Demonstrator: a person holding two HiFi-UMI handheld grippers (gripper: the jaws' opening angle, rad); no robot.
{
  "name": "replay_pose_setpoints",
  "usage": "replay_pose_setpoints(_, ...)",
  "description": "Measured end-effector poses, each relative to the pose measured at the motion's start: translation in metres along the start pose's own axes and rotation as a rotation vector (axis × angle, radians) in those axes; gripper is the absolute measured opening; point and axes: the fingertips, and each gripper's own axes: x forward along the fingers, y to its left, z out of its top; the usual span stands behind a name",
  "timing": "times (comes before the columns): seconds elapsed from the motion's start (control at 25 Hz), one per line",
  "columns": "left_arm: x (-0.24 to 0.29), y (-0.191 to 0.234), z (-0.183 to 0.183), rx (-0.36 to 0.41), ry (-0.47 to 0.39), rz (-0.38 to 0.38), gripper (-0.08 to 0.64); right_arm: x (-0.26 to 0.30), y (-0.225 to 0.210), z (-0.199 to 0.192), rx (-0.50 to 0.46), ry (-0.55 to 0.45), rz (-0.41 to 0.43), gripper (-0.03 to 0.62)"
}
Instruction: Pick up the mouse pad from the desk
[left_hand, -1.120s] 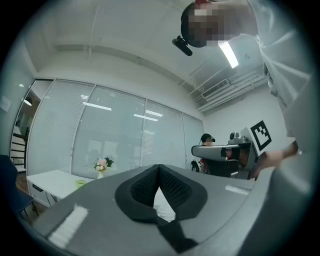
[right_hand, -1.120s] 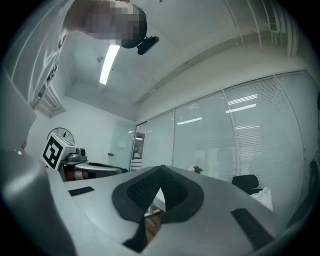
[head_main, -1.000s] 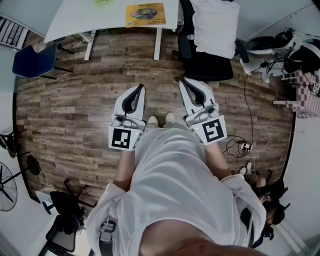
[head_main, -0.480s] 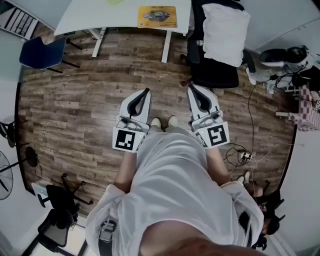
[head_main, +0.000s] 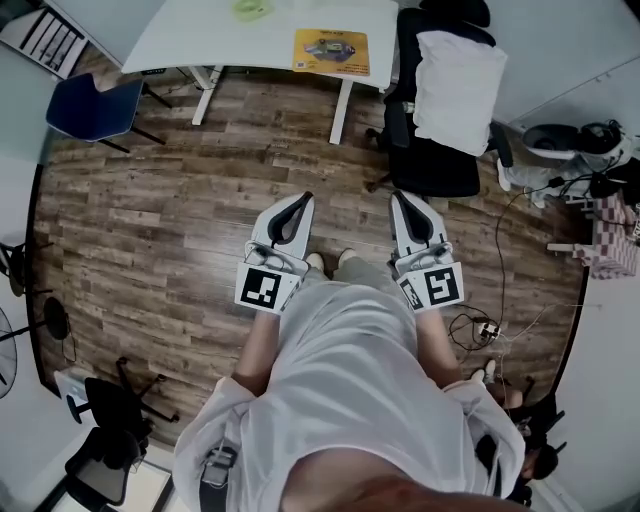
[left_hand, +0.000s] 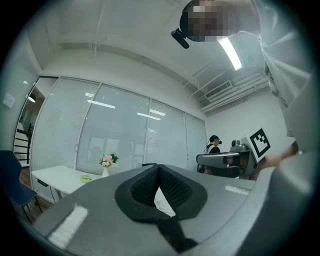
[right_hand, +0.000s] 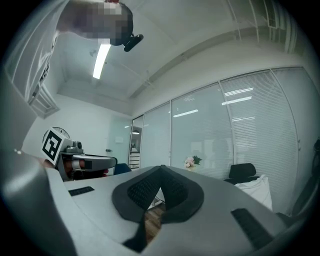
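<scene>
Yellow against the white desk (head_main: 200, 35), the mouse pad (head_main: 331, 52) lies flat at the desk's right end by the near edge, its long axis running left to right. It is well apart from both grippers, far across the wood floor (head_main: 150, 220). The left gripper (head_main: 305, 198) and the right gripper (head_main: 397, 196) are both clenched on nothing, and the left seems slightly better lined up.
</scene>
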Motion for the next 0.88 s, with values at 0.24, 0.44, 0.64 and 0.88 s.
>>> replay_pose_setpoints(0.24,0.012,0.0,0.004,-0.037,-0.046,-0.009,-0.006,0.005,-0.01,-0.002,0.004,-0.007,-0.028,-0.003)
replay_pose_setpoints(0.44,0.036,0.022,-0.007,-0.031,-0.018,0.028,-0.006,0.033,-0.037,-0.011,0.042,-0.048,-0.026,-0.003)
replay_pose_setpoints(0.64,0.084,0.048,-0.011,0.023,0.01,0.034,-0.006,0.082,-0.075,-0.026,0.08,-0.051,0.0,-0.003)
replay_pose_setpoints(0.88,0.176,0.08,-0.022,0.039,0.067,0.034,-0.006,0.146,-0.145,-0.034,0.11,-0.034,0.037,-0.003)
